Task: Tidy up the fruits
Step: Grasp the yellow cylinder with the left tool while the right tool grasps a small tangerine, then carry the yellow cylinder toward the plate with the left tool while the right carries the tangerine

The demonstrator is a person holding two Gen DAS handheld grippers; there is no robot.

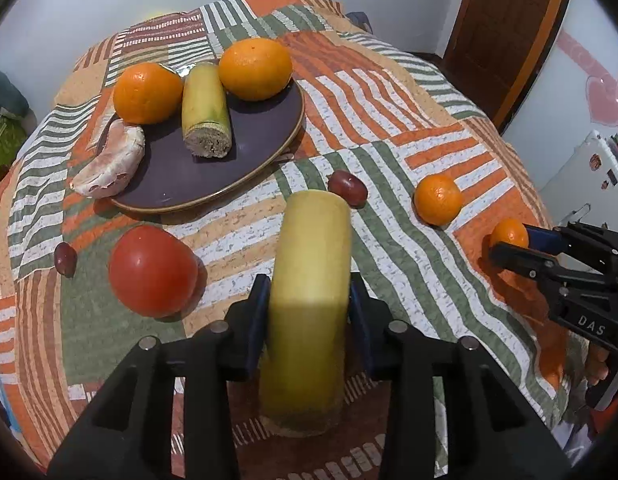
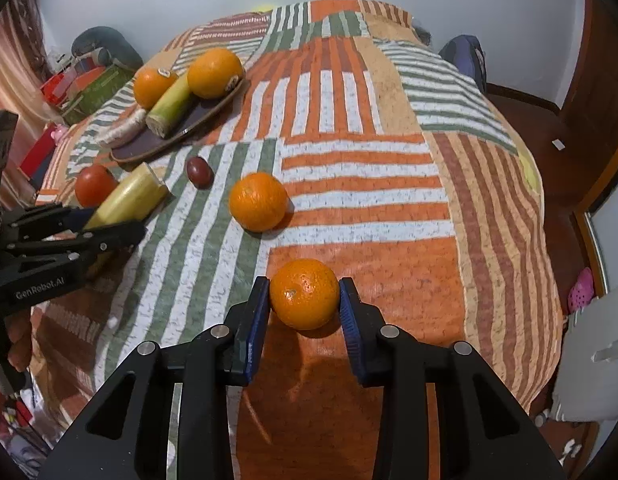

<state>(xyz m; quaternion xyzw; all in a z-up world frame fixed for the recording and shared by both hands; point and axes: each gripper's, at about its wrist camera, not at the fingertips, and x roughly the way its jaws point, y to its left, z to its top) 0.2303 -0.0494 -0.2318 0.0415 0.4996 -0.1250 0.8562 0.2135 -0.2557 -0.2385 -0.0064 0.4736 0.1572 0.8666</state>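
Left wrist view
Left gripper (image 1: 309, 312): its blue pads are clamped on both sides of a yellow banana piece (image 1: 309, 280), which stands between them, on the near side of the plate.
Plate (image 1: 269, 136): dark and round, resting on the striped quilt (image 1: 389, 128); it carries two large oranges (image 1: 255, 69), a second cut banana piece (image 1: 205, 110) between them, and a peeled citrus segment (image 1: 109, 168) overhanging its left rim.
Tomato (image 1: 152, 271): on the quilt just near of the plate.
Grape (image 1: 347, 187): beside the plate's near right rim.

Right wrist view
Right gripper (image 2: 305, 300): pads on either side of a small mandarin (image 2: 304, 294) that sits on the quilt; whether they press it I cannot tell.
Loose mandarin (image 2: 258, 201): between the held mandarin and the plate (image 2: 213, 114).
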